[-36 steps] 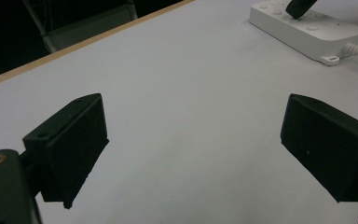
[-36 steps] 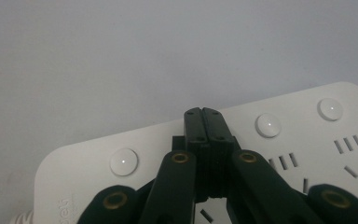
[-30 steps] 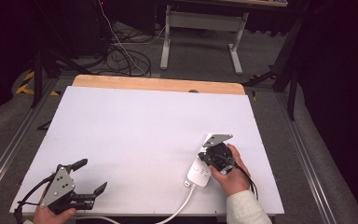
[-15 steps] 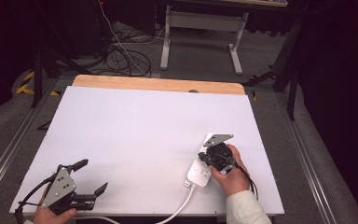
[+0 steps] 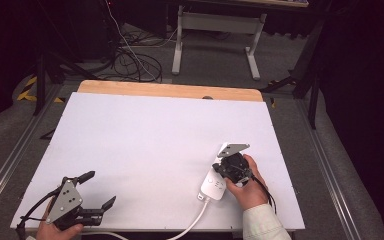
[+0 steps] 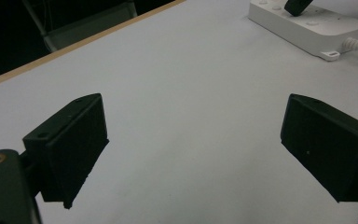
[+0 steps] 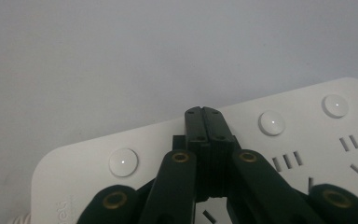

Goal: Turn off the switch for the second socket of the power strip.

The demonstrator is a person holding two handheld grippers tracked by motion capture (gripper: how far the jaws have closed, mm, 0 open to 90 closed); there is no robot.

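White table [image 5: 145,145] | my right gripper [image 7: 203,113] jaws pressed together, tips over power strip [image 7: 279,149] | my left gripper [image 6: 193,149] jaws apart, empty.

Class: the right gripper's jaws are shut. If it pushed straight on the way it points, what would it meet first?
The right gripper aims down at the white power strip, between two round buttons. It would likely meet the strip's top face first; whether it already touches is unclear.

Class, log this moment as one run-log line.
right gripper: shut, tips on power strip | left gripper: open, idle over table
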